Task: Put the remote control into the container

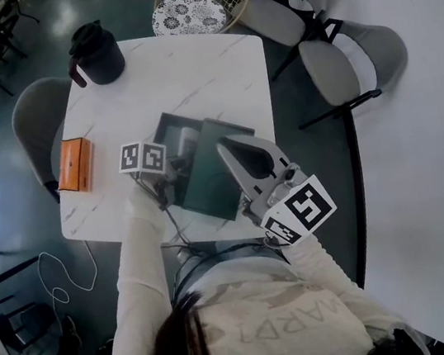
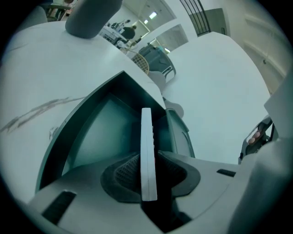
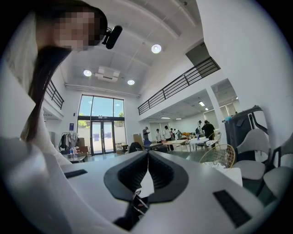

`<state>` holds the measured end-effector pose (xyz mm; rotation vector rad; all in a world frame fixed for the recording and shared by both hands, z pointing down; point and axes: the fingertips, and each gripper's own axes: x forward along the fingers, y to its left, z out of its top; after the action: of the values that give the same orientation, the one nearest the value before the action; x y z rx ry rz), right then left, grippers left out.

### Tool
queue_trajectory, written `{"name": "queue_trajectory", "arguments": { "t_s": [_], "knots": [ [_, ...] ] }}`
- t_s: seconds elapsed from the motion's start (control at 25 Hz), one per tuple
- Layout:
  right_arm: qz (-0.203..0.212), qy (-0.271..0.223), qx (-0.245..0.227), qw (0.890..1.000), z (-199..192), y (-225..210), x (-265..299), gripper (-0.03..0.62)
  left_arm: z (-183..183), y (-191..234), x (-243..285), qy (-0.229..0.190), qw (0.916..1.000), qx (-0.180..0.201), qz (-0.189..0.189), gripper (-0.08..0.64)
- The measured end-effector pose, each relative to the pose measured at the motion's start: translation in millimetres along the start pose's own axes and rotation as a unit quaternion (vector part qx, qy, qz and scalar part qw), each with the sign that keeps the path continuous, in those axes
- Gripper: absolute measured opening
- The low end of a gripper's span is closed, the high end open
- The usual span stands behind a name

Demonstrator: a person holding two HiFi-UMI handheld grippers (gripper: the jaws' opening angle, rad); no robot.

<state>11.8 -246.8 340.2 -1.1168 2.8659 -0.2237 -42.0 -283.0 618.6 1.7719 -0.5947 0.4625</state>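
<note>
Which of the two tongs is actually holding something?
The left tongs: a thin white remote control is clamped edge-on between them, pointing into the dark container. The right tongs are closed on nothing.

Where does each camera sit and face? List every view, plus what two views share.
Head view: on the person's head, facing steeply down at the white marble-patterned table; white sleeves, hair, both grippers show.
Left gripper view: on the left gripper, facing down into the dark green box-shaped container; jaws clamp the slim white remote control.
Right gripper view: on the right gripper, facing level across the hall; jaws shut, empty; sleeve, hair at left.
Shared: head and left gripper views both show the container.
</note>
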Motion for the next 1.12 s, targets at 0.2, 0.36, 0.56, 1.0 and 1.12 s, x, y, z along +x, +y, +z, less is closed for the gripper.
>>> {"name": "queue_trajectory", "arguments": {
  "t_s": [0.2,0.36,0.56,1.0,1.12],
  "knots": [
    [0.005,-0.002,0.001,1.0,0,2,2,0.017,7,10,-5,-0.032,0.9984,0.007,0.047,0.091],
    [0.011,-0.004,0.001,1.0,0,5,4,0.017,14,16,-12,-0.064,0.9956,-0.007,0.068,0.092],
    [0.013,-0.005,0.0,1.0,1,6,3,0.017,19,16,-16,-0.088,0.9923,0.01,0.086,0.092],
    [0.019,-0.007,0.002,1.0,1,11,0,0.017,28,17,-27,-0.159,0.9827,-0.046,0.084,0.092],
    [0.018,-0.008,0.002,1.0,2,11,-2,0.017,31,20,-32,-0.176,0.9769,-0.031,0.117,0.092]
  ]
}}
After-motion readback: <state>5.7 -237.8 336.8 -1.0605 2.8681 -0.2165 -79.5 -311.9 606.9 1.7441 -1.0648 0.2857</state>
